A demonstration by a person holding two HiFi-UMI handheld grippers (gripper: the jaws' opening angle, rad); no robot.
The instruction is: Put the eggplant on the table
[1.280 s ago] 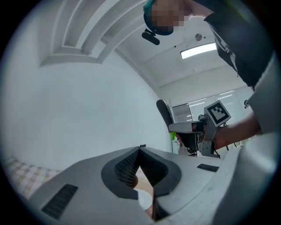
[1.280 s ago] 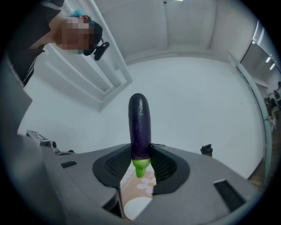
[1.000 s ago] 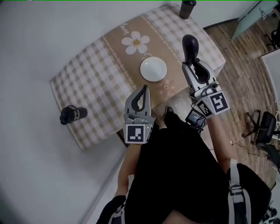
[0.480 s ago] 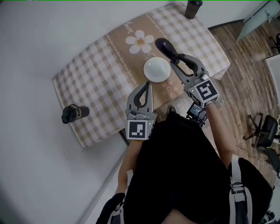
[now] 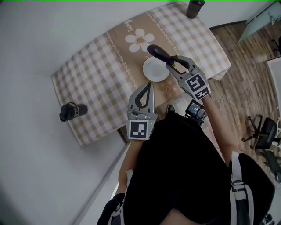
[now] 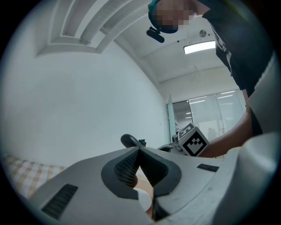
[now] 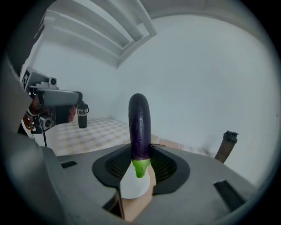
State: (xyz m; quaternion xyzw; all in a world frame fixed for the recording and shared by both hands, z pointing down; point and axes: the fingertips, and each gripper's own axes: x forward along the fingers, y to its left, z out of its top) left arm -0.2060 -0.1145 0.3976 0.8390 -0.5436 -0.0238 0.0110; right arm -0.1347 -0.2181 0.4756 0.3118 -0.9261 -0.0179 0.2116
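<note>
A dark purple eggplant [image 5: 159, 53] with a green stem [image 7: 140, 167] is held in my right gripper [image 5: 172, 62], which is shut on its stem end. The fruit pokes out past the jaws above the far edge of a white plate [image 5: 153, 72] on the checked table [image 5: 94, 77]. In the right gripper view the eggplant [image 7: 139, 125] stands up between the pads of that gripper [image 7: 141, 154], with the plate [image 7: 133, 186] below. My left gripper [image 5: 150, 86] hovers at the table's near edge, shut and empty; its tips [image 6: 139, 150] meet in its own view.
A black bottle [image 5: 72, 111] lies near the table's left corner. A dark bottle [image 5: 194, 8] stands at the far right corner. A brown runner with a daisy [image 5: 139, 39] crosses the cloth. Wooden floor and an office chair [image 5: 263, 132] lie to the right.
My right gripper has carried the eggplant down and to the left, from beside the table's right edge to over the plate, turning as it went. The left gripper has stayed put.
</note>
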